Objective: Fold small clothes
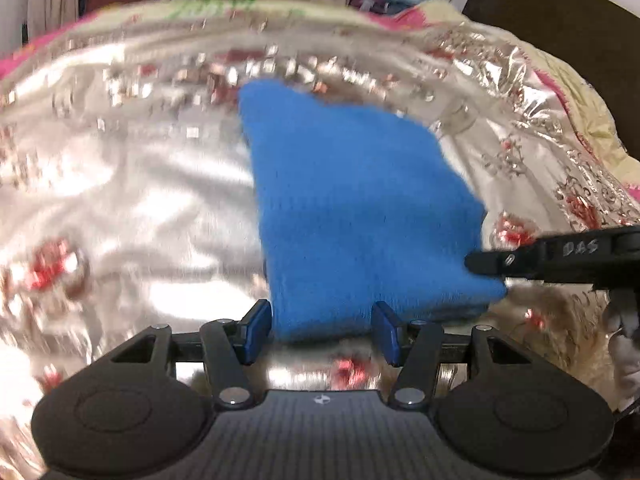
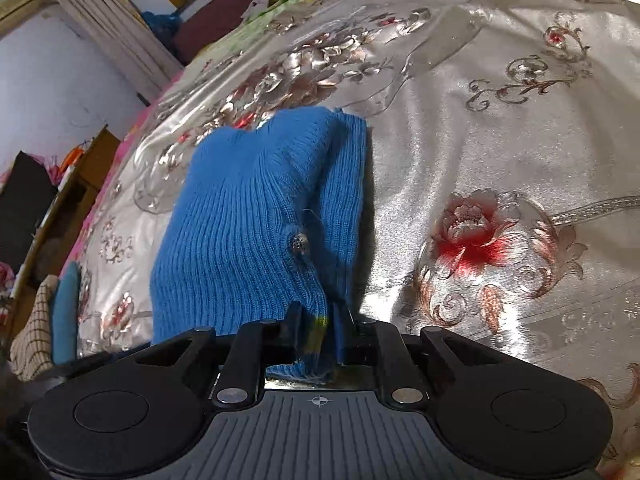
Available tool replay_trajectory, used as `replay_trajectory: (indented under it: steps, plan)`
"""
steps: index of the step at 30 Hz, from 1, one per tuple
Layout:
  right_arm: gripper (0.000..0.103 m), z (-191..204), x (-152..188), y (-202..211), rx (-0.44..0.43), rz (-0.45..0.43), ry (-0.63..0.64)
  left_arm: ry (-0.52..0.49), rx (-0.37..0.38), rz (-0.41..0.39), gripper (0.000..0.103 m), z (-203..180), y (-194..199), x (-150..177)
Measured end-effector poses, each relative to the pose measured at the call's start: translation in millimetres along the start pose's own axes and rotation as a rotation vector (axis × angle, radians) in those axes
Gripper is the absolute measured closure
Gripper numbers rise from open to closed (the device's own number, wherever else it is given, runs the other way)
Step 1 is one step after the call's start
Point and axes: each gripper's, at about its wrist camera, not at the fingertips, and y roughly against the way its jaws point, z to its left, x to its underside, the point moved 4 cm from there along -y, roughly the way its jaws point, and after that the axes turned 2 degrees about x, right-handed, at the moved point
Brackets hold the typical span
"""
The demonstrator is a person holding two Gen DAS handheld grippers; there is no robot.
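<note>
- The right gripper (image 2: 320, 320) was closest to its own camera, and it was pinched tight on the near edge of the blue sweater (image 2: 256, 224).
- A bit of that knit edge, with a thin yellow stripe, stuck out between the two fingers toward the camera.
- The left gripper (image 1: 322, 330) had its two blue pads (image 1: 256, 330) spread apart, one on each side of the sweater's near edge.
- I could not tell if those pads touched the sweater, and the left picture was blurry.
- The sweater lay in a small folded bundle on the shiny bedspread (image 2: 500, 152), which had red flowers on it.
- A small round button (image 2: 299, 243) sat on the sweater, a little past the right gripper.
- Past the button, one layer of the sweater lay over another, so it looked partly folded.
- In the left view, the right gripper came in from the side and met the sweater's near corner.
- Far past the sweater were a curtain (image 2: 104, 28) and a wooden shelf (image 2: 68, 200) beside the bed.
- I think the fold was in the middle: one side was gripped and the other side was waiting.
- Next, the left gripper would likely need to close on the sweater's edge.
- Then both could lift that edge over to the far side of the sweater, keeping it even so the soft knit did not bunch up.
</note>
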Motion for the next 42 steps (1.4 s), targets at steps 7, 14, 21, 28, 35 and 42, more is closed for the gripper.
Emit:
replay_trajectory:
  steps: [7,14,21,28,35,42]
  plan:
    - [0.077,3,-1,17,-0.005,-0.011,-0.003,0.005,0.015,-0.015,0.045,2,9,3]
    - [0.066,13,-42,36,-0.026,-0.136,-0.016,0.021,0.005,-0.072,0.045,12,27,-6]
    - [0.058,11,-82,-18,0.010,-0.105,-0.088,-0.022,0.000,-0.135,0.045,7,26,-28]
    - [0.077,14,-79,-45,0.027,-0.073,-0.074,-0.037,0.020,-0.121,0.044,-2,8,-35]
    - [0.096,-2,-75,-22,0.028,-0.140,-0.103,-0.033,0.024,-0.126,0.042,-2,5,-33]
    - [0.094,-2,-68,-36,0.087,-0.097,-0.081,-0.025,0.001,-0.041,0.037,0,-11,-25]
